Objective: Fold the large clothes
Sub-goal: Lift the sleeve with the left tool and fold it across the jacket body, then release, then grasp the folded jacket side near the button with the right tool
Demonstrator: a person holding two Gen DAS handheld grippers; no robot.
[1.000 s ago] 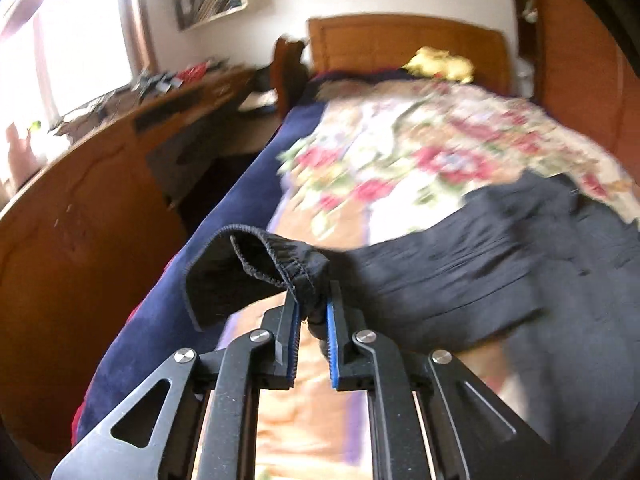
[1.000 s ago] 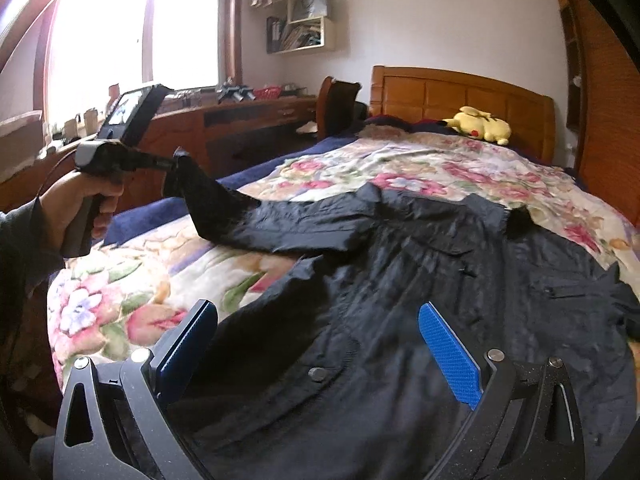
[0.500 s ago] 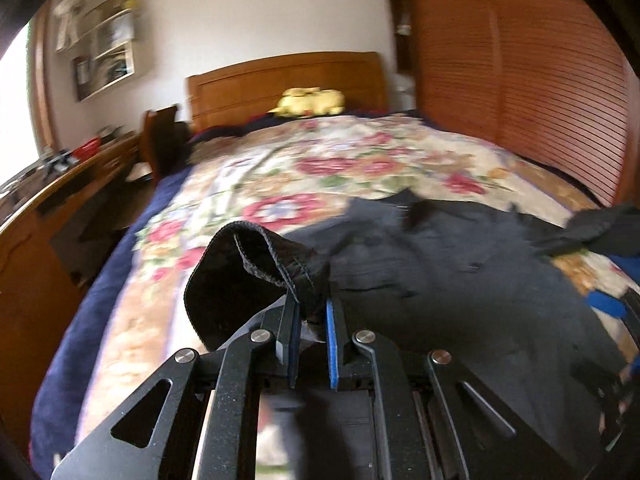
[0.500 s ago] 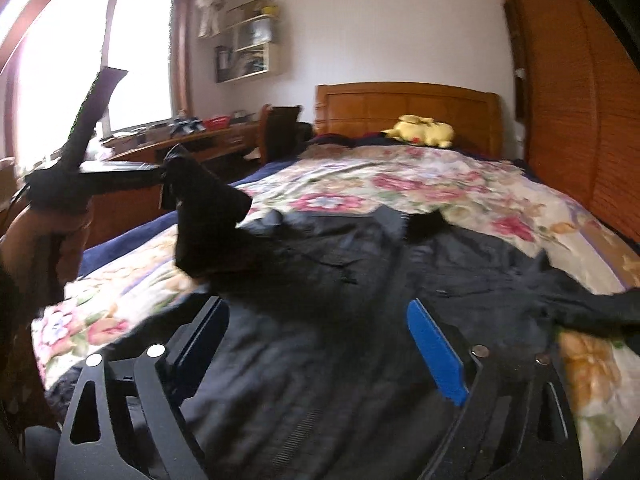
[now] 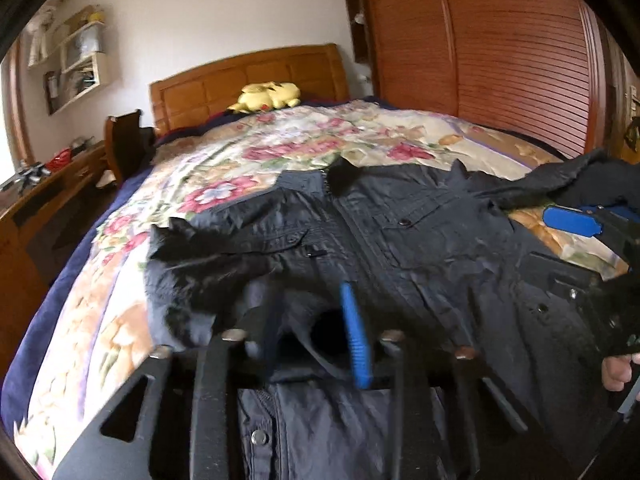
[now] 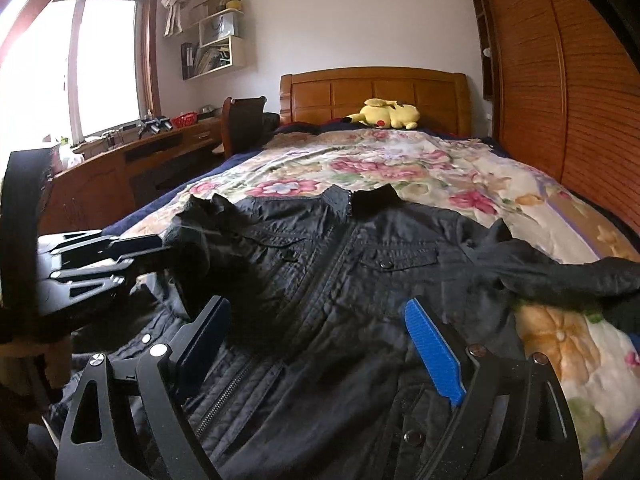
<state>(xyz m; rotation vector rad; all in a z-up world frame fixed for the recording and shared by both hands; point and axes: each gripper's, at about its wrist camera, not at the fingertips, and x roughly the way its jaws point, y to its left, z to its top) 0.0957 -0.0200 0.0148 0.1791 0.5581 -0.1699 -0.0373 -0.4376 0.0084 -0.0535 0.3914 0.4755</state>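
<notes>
A large black jacket [image 6: 360,264] lies front up on the flowered bedspread, collar toward the headboard; it also shows in the left wrist view [image 5: 400,240]. Its left sleeve [image 5: 192,268] is folded in over the chest. Its right sleeve [image 6: 560,272] stretches out to the right. My left gripper [image 5: 312,332] is open over the folded sleeve's cuff, its jaws apart and blurred. It also shows in the right wrist view [image 6: 132,252]. My right gripper [image 6: 320,344] is open and empty above the jacket's lower front, and shows at the right edge of the left wrist view [image 5: 576,222].
The bed has a wooden headboard [image 6: 376,96] with a yellow plush toy [image 6: 388,114] on it. A wooden desk [image 6: 132,156] and chair [image 6: 244,124] stand to the left. A slatted wooden wardrobe [image 6: 560,92] runs along the right side.
My left gripper carried the sleeve cuff to the right over the jacket's chest, then opened and let it go. My right gripper stayed open above the jacket's lower front.
</notes>
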